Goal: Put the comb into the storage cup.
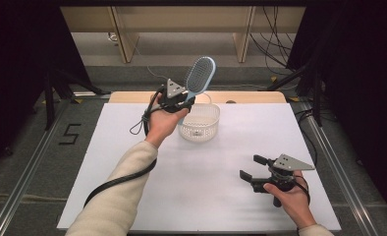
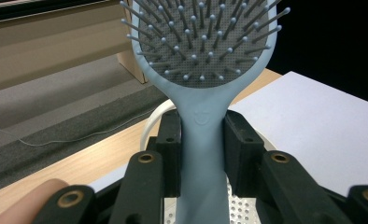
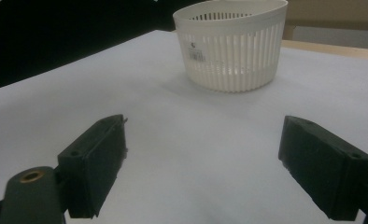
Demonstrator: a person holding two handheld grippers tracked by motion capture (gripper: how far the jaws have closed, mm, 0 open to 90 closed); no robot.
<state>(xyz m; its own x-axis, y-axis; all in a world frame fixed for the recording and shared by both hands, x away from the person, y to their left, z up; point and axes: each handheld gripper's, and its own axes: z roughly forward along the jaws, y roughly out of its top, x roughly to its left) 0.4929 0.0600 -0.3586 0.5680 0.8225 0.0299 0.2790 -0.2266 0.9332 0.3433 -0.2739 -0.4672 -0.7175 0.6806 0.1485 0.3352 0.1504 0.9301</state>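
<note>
Left gripper (image 1: 181, 104) clamps the handle of a light-blue hairbrush (image 1: 200, 74), held upright above the white basket (image 1: 199, 132) near the tabletop's far edge. Left gripper view shows bristles facing the camera. Right gripper (image 1: 253, 167) rests near the right edge, jaws spread, empty.

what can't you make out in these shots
- Hairbrush: left gripper view, its top is cut off by the upper edge; the handle end runs off the bottom edge between the left gripper jaws.
- Basket: high view, the hairbrush handle and left gripper hide part of its far rim.
- Basket label: right gripper view, print too small to read.
</note>
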